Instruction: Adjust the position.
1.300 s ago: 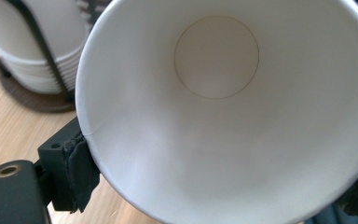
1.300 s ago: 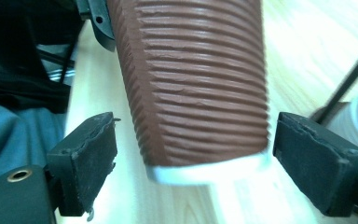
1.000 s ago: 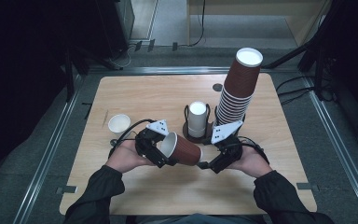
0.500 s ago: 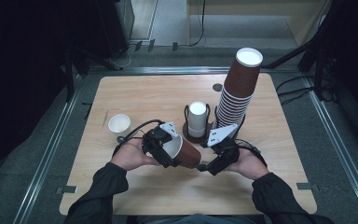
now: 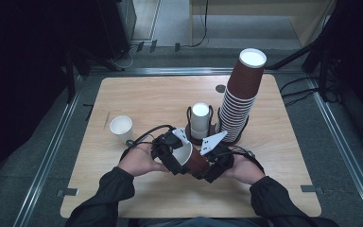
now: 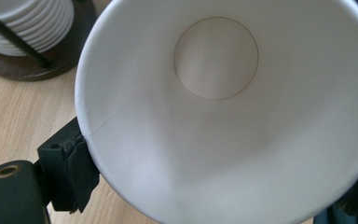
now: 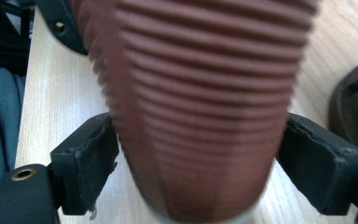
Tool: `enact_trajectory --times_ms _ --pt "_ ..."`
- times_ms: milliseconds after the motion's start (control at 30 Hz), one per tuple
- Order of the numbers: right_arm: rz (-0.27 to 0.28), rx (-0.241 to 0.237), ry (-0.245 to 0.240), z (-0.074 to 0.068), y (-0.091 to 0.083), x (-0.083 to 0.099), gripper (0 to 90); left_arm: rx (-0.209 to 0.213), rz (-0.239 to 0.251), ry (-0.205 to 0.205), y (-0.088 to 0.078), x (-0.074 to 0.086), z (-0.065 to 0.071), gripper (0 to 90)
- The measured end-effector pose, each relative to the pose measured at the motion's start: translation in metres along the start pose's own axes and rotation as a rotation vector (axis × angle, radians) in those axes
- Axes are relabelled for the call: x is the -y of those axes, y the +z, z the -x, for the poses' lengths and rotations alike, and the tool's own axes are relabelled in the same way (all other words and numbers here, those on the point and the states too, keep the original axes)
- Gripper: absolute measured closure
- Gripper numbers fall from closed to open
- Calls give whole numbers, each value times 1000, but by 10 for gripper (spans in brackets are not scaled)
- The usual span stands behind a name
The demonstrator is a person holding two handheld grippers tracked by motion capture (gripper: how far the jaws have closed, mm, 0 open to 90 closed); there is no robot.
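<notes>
**One ribbed paper cup held between two tools above the tabletop**

High view. The brown ribbed cup (image 5: 192,159) lies tilted on its side near the front middle of the tabletop (image 5: 283,179), held between both hands. The left tool (image 5: 174,158) grips it at the white mouth; the right tool (image 5: 209,168) takes it at the base end. Behind them stand a short white stack of cups in a wire holder (image 5: 200,121) and a tall brown stack (image 5: 240,101); a single white cup (image 5: 121,127) stands apart to the left.

Left gripper view. The cup's white interior (image 6: 223,107) faces the camera. The left tool's jaws stand fairly wide, one pad (image 6: 77,170) pressed on the outer rim at lower left, the other just visible at the lower right edge.

Right gripper view. The ribbed wall (image 7: 200,116) runs upward between the right tool's jaws. The left pad (image 7: 95,161) touches the wall; the right pad (image 7: 314,163) lies against or just beside it, so the cup is held wide.
</notes>
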State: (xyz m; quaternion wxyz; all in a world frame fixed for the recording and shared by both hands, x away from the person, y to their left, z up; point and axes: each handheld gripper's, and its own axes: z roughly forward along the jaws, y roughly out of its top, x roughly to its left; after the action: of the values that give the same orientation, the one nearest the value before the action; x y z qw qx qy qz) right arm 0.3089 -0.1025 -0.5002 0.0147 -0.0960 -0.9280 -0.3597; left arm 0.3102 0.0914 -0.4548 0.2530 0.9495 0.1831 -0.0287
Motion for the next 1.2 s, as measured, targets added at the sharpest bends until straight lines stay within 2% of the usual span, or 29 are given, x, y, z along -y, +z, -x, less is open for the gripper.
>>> enact_trajectory --times_ms 167,267,300,467,533,667,733,933,1200 --pt "1 13 -30 -3 3 -2 212 -1 -2 -3 2 1 -1 75" --pt "-6 -6 -23 -3 2 -3 217 -8 13 23 2 2 1 69" --pt "-6 1 -29 -3 2 -2 217 -6 17 22 2 2 1 65" --pt "16 0 -28 -2 -2 -3 216 -31 68 33 -3 5 2 38" --pt "34 1 -17 -1 -6 -3 216 -36 93 18 -7 6 1 10" --pt "47 15 -14 3 -13 -2 216 -22 139 1 -15 12 -3 8" --pt "57 17 -8 4 -16 -1 215 -32 155 -4 -17 15 -3 8" --pt "75 5 23 7 -24 -1 215 -29 191 1 -19 20 -6 9" --pt "103 17 22 9 -34 1 215 -12 221 -15 -17 25 -7 9"
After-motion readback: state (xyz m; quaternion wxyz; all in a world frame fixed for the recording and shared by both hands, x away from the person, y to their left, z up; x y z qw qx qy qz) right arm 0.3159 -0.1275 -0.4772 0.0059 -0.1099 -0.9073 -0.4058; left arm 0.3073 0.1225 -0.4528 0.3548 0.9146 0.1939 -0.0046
